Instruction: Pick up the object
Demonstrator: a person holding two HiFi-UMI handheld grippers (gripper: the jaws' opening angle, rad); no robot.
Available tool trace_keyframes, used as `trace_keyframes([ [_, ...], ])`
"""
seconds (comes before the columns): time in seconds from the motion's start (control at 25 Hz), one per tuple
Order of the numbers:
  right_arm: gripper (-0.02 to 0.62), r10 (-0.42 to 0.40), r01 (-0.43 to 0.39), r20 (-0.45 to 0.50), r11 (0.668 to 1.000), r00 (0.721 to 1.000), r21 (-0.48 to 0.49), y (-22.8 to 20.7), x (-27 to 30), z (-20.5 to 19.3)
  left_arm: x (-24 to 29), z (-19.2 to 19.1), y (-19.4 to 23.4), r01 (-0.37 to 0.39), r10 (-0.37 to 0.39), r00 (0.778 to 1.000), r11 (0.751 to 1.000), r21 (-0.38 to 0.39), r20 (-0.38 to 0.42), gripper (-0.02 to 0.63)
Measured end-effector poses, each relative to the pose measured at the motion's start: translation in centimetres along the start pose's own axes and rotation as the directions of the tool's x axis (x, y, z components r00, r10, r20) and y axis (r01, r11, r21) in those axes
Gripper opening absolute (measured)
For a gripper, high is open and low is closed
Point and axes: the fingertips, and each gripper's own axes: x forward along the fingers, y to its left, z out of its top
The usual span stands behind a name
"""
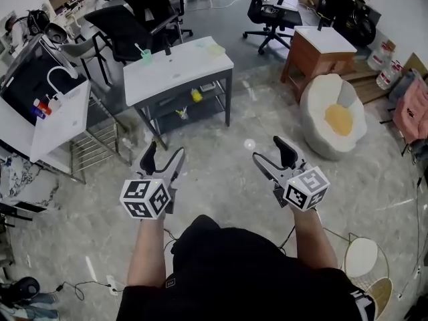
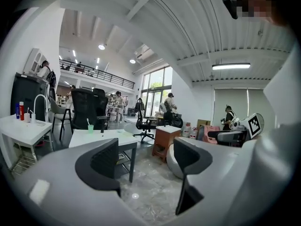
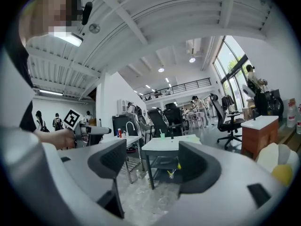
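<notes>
Both grippers are held out over the marble floor, a person's arms behind them. In the head view my left gripper stands open with nothing between its jaws, and my right gripper is open and empty too. Ahead stands a white table with a green cup on top and small yellow items on its lower shelf. The left gripper view shows my left gripper with floor in the gap and the green cup far off. In the right gripper view, my right gripper frames the table.
Black office chairs stand behind the table. A wooden cabinet with a white top and an egg-shaped seat are at the right. A white sink table with a wire rack is at the left. A round white stool sits at lower right.
</notes>
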Motion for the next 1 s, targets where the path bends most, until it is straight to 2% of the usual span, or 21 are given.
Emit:
trace_keyframes([
  [0.24, 0.31, -0.001, 0.002, -0.031, 1.0, 1.0, 0.028, -3.1, 2.1, -1.3, 4.0, 0.0, 1.4, 0.013, -0.013, 1.0, 1.0, -0.013, 0.002, 0.353],
  [0.48, 0.31, 0.003, 0.001, -0.07, 0.999, 0.998, 0.048, -7.3, 7.0, -2.5, 10.8, -0.5, 4.9, 0.028, -0.028, 0.999, 0.999, -0.03, -0.018, 0.353],
  [0.76, 0.31, -0.046, 0.054, -0.117, 0.996, 0.992, 0.064, -13.9, 17.5, -2.4, 20.9, -0.8, 12.4, 0.04, -0.046, 0.996, 0.996, -0.074, -0.08, 0.352],
  [1.0, 0.31, -0.021, 0.028, -0.146, 0.998, 0.989, 0.048, -17.2, 28.5, -0.4, 28.0, 2.2, 20.8, 0.03, -0.037, 0.996, 0.995, -0.091, -0.078, 0.351],
])
